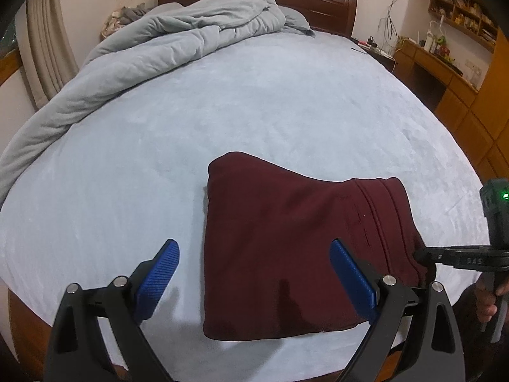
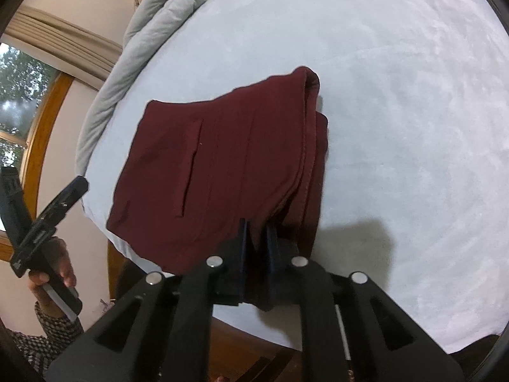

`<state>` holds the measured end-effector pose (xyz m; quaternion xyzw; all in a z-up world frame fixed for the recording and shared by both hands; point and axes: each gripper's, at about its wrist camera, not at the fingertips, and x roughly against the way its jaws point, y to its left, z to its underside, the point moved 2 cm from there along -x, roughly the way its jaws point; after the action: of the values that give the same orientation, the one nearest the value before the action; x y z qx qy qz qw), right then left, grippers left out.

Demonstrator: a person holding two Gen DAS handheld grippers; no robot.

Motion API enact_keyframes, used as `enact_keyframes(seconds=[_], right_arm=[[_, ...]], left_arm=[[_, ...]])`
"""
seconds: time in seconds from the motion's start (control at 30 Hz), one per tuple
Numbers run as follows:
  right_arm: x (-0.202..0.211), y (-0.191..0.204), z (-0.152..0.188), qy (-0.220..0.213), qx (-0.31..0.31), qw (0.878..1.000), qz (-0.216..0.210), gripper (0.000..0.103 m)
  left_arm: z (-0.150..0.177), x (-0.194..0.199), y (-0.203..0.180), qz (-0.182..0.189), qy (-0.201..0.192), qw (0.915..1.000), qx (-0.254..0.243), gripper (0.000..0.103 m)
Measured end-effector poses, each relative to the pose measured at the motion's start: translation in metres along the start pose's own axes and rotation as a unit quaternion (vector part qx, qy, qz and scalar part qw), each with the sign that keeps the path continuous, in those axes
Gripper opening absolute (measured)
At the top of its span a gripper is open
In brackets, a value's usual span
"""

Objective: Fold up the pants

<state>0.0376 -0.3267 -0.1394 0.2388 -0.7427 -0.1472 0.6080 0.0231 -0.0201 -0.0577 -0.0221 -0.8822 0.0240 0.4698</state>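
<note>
The maroon pants lie folded into a thick square near the front edge of the bed; they also show in the right wrist view, with a pocket slit on top. My left gripper is open and empty, held just above the pants' near left part. My right gripper is shut on the near right edge of the folded pants; it shows from the side in the left wrist view.
A light blue sheet covers the bed. A grey duvet is bunched along the left and far side. A wooden headboard stands at the back, and a desk with shelves at the right.
</note>
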Motion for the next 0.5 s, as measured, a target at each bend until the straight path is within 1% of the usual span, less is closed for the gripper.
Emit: enact_keyframes(seconds=[0.1,0.13,0.2,0.23,0.27,0.33,0.37,0.43,0.5], right_arm=[[0.008,-0.001,-0.001,-0.007,0.000,1.000,-0.007,0.014],[0.010,0.000,-0.001,-0.009,0.001,1.000,-0.006,0.017],[0.014,0.001,-0.003,-0.016,0.003,1.000,-0.006,0.028],[0.017,0.000,-0.004,-0.022,0.001,1.000,-0.007,0.042],[0.021,-0.002,-0.005,-0.030,-0.001,0.999,-0.011,0.052],[0.025,-0.005,-0.008,-0.040,-0.003,0.999,-0.020,0.055],[0.025,-0.007,-0.010,-0.040,-0.005,0.999,-0.023,0.063],[0.022,-0.011,-0.013,-0.039,-0.011,0.999,-0.026,0.073],[0.018,-0.016,-0.014,-0.035,-0.014,0.999,-0.032,0.074]], left_arm=[[-0.001,-0.001,-0.003,-0.002,0.001,1.0000,-0.001,0.096],[-0.002,-0.002,-0.004,-0.002,0.002,1.0000,-0.002,0.097],[-0.002,-0.004,-0.007,-0.002,0.004,1.0000,-0.005,0.098],[-0.002,-0.006,-0.008,-0.003,0.006,0.9999,-0.008,0.099],[-0.003,-0.009,-0.009,-0.003,0.009,0.9999,-0.012,0.099],[-0.002,-0.014,-0.010,-0.002,0.017,0.9997,-0.015,0.099],[-0.002,-0.017,-0.010,0.003,0.022,0.9996,-0.015,0.099],[-0.001,-0.024,-0.008,0.013,0.033,0.9993,-0.007,0.099],[-0.001,-0.034,-0.004,0.027,0.049,0.9984,0.003,0.099]])
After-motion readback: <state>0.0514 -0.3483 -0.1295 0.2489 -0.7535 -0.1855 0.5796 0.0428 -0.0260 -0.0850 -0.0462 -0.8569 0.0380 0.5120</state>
